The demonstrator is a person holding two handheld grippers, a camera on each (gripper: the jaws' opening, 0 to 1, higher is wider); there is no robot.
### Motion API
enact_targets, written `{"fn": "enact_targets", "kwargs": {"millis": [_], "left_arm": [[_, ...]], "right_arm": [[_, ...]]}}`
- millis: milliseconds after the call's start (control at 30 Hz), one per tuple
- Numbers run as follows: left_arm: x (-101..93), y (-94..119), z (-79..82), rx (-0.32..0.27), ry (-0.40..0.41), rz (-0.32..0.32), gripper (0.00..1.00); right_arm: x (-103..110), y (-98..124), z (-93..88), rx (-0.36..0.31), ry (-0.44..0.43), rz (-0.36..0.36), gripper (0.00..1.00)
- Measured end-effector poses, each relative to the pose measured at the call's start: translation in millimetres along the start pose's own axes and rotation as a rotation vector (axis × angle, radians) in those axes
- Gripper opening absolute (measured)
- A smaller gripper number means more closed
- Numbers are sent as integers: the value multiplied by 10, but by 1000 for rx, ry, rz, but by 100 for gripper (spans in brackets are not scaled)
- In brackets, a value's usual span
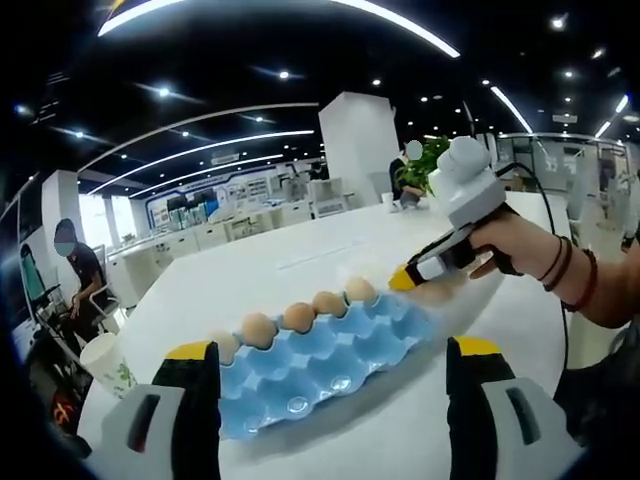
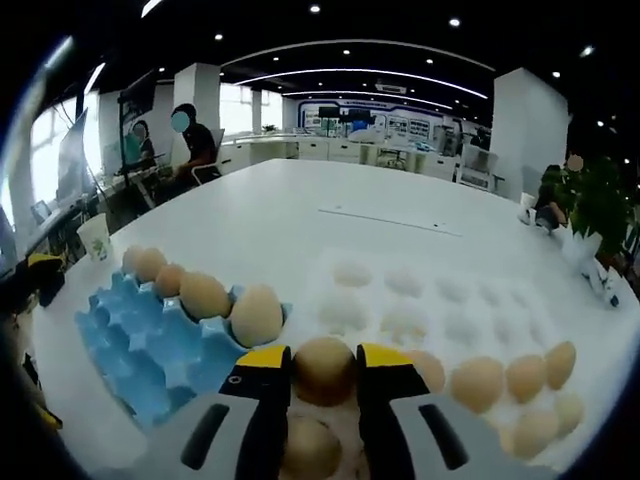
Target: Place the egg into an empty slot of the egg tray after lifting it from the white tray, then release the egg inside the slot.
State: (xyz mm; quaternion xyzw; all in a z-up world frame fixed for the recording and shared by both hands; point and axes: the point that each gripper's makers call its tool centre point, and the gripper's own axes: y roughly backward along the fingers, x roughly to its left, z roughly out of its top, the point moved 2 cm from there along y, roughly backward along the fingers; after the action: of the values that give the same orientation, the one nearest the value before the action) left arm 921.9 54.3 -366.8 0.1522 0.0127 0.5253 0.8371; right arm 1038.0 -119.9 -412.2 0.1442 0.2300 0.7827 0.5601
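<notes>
White tray [image 1: 440,295] overexposed, barely distinguishable.

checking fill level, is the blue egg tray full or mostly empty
Mostly empty. The blue egg tray holds one row of eggs along its far edge; the nearer slots are bare.

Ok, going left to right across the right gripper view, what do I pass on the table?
Paper cup → blue egg tray → egg between the right gripper jaws → white tray → potted plant.
</notes>
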Motion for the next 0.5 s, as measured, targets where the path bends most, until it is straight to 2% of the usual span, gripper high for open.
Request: {"fn": "enact_targets", "kwargs": {"millis": [300, 500], "left_arm": [[34, 24, -28, 2, 5, 10, 96], [17, 3, -27, 2, 5, 4, 96]], "right_arm": [[-26, 52, 58, -46, -65, 34, 26], [13, 71, 75, -60, -40, 48, 26]]}}
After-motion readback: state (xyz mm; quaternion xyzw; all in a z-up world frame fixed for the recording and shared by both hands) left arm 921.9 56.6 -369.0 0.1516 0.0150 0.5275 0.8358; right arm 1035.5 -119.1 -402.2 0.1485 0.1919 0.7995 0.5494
